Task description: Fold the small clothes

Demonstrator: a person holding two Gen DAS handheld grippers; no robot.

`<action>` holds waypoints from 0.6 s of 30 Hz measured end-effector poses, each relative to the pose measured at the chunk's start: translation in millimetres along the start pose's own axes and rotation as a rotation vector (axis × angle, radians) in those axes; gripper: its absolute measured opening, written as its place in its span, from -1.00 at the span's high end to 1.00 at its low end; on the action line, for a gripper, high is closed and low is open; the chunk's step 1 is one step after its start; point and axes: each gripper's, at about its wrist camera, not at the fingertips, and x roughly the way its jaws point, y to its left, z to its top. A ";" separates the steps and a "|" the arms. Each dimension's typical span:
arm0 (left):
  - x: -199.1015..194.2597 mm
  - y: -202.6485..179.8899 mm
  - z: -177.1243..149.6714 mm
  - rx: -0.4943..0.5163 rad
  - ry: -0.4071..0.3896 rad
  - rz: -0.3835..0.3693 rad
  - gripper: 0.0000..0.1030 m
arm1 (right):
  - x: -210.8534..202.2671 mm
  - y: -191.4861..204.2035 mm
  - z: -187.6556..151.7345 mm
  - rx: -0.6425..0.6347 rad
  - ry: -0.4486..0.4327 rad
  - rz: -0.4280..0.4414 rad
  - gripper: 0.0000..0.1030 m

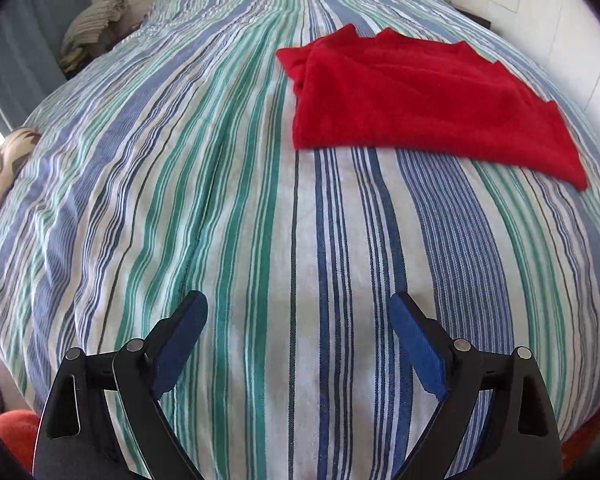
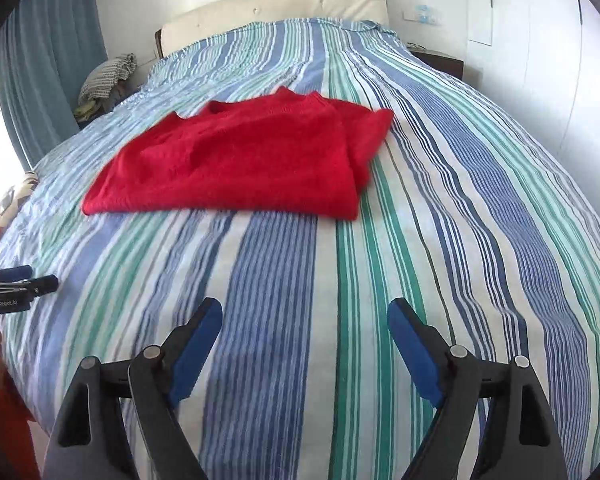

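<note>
A red knitted sweater (image 1: 416, 96) lies folded flat on the striped bedspread (image 1: 220, 200), ahead and to the right in the left wrist view. It also shows in the right wrist view (image 2: 236, 160), ahead and to the left. My left gripper (image 1: 298, 306) is open and empty, well short of the sweater's near edge. My right gripper (image 2: 305, 310) is open and empty too, also short of the sweater. The left gripper's tips (image 2: 24, 276) show at the left edge of the right wrist view.
The bed has a cream headboard (image 2: 276, 8) at the far end. A pile of striped cloth (image 2: 108, 76) sits at the far left beside a blue curtain (image 2: 48, 60). A dark nightstand (image 2: 440, 60) stands at the far right by the white wall.
</note>
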 end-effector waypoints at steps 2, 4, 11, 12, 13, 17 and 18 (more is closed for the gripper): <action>6.4 -3.9 -2.9 0.009 -0.025 0.020 -0.84 | 10.1 -2.2 -15.6 -0.010 0.037 -0.025 -0.65; 14.7 -6.7 -7.5 0.018 -0.029 0.034 -0.93 | 12.2 -3.5 -23.0 -0.016 0.014 -0.028 -0.79; 24.8 -0.1 -19.0 -0.020 -0.039 -0.020 -0.99 | 20.3 -2.0 -29.1 -0.032 0.000 -0.023 -0.94; 24.7 -1.4 -19.9 -0.015 -0.045 -0.015 -0.99 | 19.7 -2.3 -29.8 -0.032 -0.001 -0.022 -0.94; 24.5 -2.4 -20.7 -0.011 -0.050 -0.011 -0.99 | 21.1 -1.3 -29.2 -0.033 -0.002 -0.021 -0.95; 24.7 -3.0 -21.6 -0.010 -0.053 -0.009 -0.99 | 23.3 1.2 -28.2 -0.037 -0.005 -0.026 -0.96; 25.4 -1.0 -20.0 -0.011 -0.052 -0.012 -0.99 | 22.8 1.5 -29.3 -0.037 -0.006 -0.026 -0.96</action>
